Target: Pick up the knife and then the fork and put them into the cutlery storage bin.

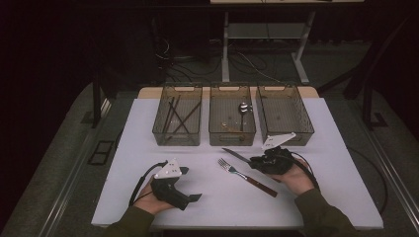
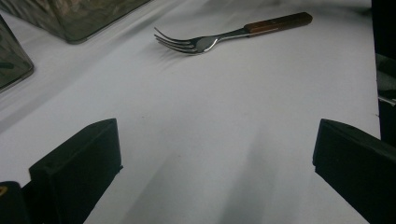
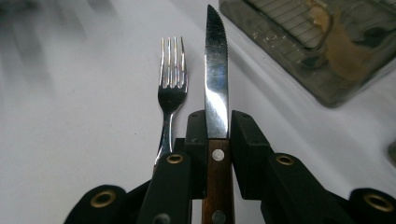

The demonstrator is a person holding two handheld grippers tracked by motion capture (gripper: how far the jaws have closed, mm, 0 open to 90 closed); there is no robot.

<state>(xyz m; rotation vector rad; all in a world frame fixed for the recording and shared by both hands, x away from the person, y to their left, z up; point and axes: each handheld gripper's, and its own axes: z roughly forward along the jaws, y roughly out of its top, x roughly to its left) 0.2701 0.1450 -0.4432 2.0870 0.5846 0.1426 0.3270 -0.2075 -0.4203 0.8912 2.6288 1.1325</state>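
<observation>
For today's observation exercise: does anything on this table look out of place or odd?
Nothing is spilled or damaged. One fork lies loose on the white table, outside the three bins. The right gripper is shut on a knife. The middle bin holds a spoon.

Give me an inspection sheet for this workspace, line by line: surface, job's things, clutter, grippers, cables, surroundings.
Surface: white table, flat, clean.
Job's things: knife clamped at the handle; fork lying on the table; three clear bins in a row at the far edge, left one holding chopsticks, middle one a spoon, the right one looks empty.
Clutter: nothing seen.
Grippers: left gripper jaws wide apart; right gripper shut on the knife.
Cables: one trails from each gripper; more on the floor beyond.
Surroundings: dark room, desk legs behind.
</observation>
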